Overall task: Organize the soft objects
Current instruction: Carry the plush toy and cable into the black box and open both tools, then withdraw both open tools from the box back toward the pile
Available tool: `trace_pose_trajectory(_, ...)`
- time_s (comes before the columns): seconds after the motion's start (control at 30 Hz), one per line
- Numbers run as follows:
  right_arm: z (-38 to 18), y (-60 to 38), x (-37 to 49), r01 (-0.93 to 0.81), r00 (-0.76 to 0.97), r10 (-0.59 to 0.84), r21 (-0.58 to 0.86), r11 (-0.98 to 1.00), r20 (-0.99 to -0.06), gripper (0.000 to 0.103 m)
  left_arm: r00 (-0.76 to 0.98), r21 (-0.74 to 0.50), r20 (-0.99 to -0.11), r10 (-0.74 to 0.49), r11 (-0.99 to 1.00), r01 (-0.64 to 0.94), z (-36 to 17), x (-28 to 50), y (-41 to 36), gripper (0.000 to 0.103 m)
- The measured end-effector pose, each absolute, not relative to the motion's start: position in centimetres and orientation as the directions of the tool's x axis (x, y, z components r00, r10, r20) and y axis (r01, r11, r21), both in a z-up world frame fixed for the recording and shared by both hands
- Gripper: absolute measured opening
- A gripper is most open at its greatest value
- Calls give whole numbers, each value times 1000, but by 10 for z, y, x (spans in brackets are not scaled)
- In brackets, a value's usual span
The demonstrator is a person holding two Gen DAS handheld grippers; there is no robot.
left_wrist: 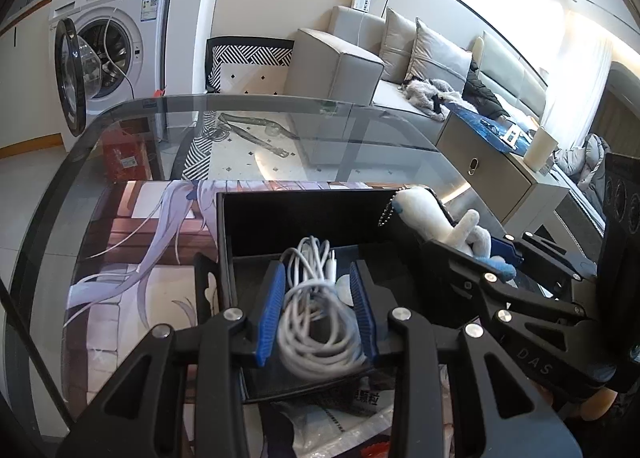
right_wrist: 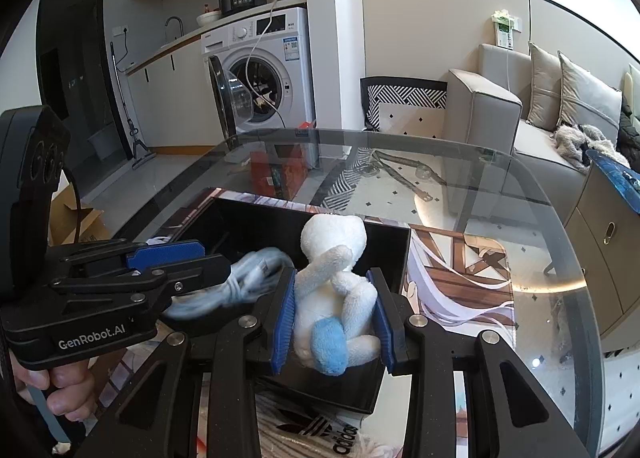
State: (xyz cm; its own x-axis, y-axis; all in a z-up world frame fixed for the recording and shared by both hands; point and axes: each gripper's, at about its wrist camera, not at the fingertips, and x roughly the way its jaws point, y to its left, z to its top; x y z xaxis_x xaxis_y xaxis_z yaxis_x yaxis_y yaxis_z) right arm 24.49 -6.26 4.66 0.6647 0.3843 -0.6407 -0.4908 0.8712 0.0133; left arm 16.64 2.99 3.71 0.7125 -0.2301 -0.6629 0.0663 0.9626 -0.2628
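On the left, the left gripper [left_wrist: 318,312] is closed on a coiled bundle of white charging cable [left_wrist: 316,322]; the bundle sits squeezed between the two blue ribbed pads [left_wrist: 272,314], its loops bulging out below and its plug ends pointing up past the fingertips. The cable hangs above the near compartment of an open black rectangular storage box [left_wrist: 280,218], which stands on a printed anime-figure desk mat [left_wrist: 132,242] laid over a round smoked-glass table [left_wrist: 280,118]. Seen from the right wrist, the same gripper [right_wrist: 176,258] comes in from the left with the cable [right_wrist: 240,282] blurred at its tips, just beside the toy.

Further right, the right gripper [right_wrist: 334,316] clamps a small white plush toy with a blue foot [right_wrist: 332,298]. The toy's body is pinched between the blue pads [right_wrist: 286,318], its round head rising above the fingertips and its blue foot sticking out below toward the camera. It is held over the right end of the black box [right_wrist: 384,250]. In the left wrist view the toy [left_wrist: 448,226] shows at the box's right edge, with a short ball chain hanging from its head, gripped by the right gripper [left_wrist: 502,258].
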Motion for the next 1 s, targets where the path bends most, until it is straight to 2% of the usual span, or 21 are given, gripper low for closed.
trace_pose_trajectory(0.07, 46, -64, 245, -489, 664, 382, 12, 872, -643, 39, 713, -254, -664, -225, 965, 68, 38, 165, 29, 35)
trace_pose_trajectory(0.13, 48, -65, 242, -487, 675, 382, 7, 873, -631, 49, 716, -251, -659, -233, 964, 83, 40, 162, 28, 52)
trace_pose_trajectory(0.2, 53, -68, 237, -479, 695, 377, -4, 878, -613, 52, 718, -251, -649, -250, 962, 108, 43, 159, 25, 63)
trace_pose_trajectory(0.27, 56, -71, 232, -459, 718, 357, -21, 888, -597, 64, 730, -225, -645, -228, 969, 104, 45, 156, 23, 71)
trace_pose_trajectory(0.3, 57, -75, 228, -439, 737, 340, -32, 898, -584, 73, 734, -225, -639, -229, 969, 106, 46, 155, 23, 78)
trace_pose_trajectory(0.33, 59, -79, 226, -425, 750, 329, -36, 905, -574, 83, 739, -235, -629, -241, 965, 115, 47, 152, 25, 80)
trace_pose_trajectory(0.4, 63, -89, 219, -401, 769, 322, -26, 916, -552, 93, 748, -241, -616, -246, 963, 119, 51, 148, 27, 84)
trace_pose_trajectory(0.43, 64, -93, 216, -397, 773, 323, -20, 917, -546, 98, 757, -236, -608, -240, 965, 117, 52, 145, 28, 96)
trace_pose_trajectory(0.47, 66, -98, 213, -393, 776, 322, -17, 919, -543, 100, 765, -230, -603, -229, 967, 108, 54, 142, 29, 102)
trace_pose_trajectory(0.57, 67, -109, 199, -392, 787, 321, -25, 920, -527, 102, 793, -213, -574, -205, 972, 97, 57, 130, 35, 103)
trace_pose_trajectory(1.0, 59, -124, 140, -414, 780, 333, -37, 910, -530, 102, 813, -169, -563, -151, 983, 66, 53, 80, 40, 103)
